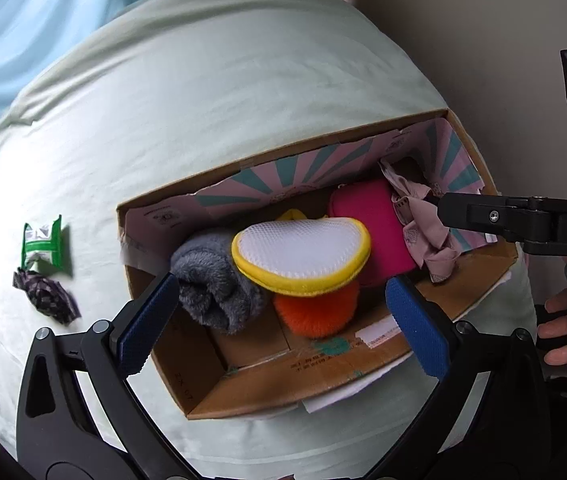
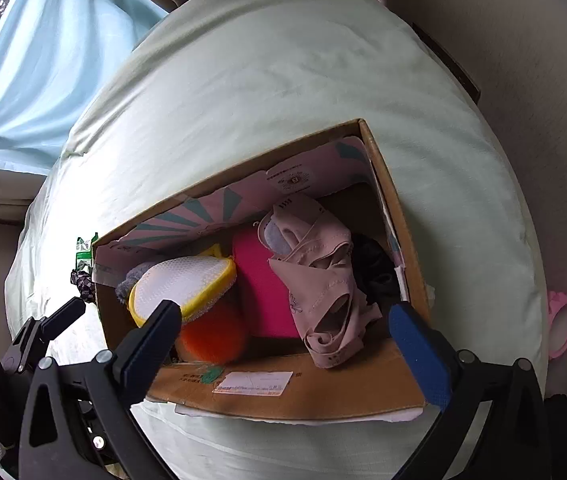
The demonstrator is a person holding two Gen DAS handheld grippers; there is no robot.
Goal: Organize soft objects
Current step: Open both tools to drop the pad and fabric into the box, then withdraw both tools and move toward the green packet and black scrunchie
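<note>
Two claws: left claw [image 1: 283, 316] and right claw [image 2: 287, 344] both spread wide, holding nothing, poised above the cardboard box [image 1: 267, 388].
In box: grey fleece roll [image 1: 211, 284], yellow-rimmed mesh pad [image 1: 303, 256], orange pom [image 1: 315, 312], pink cushion [image 1: 367, 224], mauve garment [image 2: 323, 280], dark cloth [image 2: 375, 268] in the corner.
Left out: green packet [image 1: 43, 244] and dark patterned scrap [image 1: 45, 292], on the bed [image 1: 203, 100] beside the box.
Progress: judged mostly done; two strays remain.
</note>
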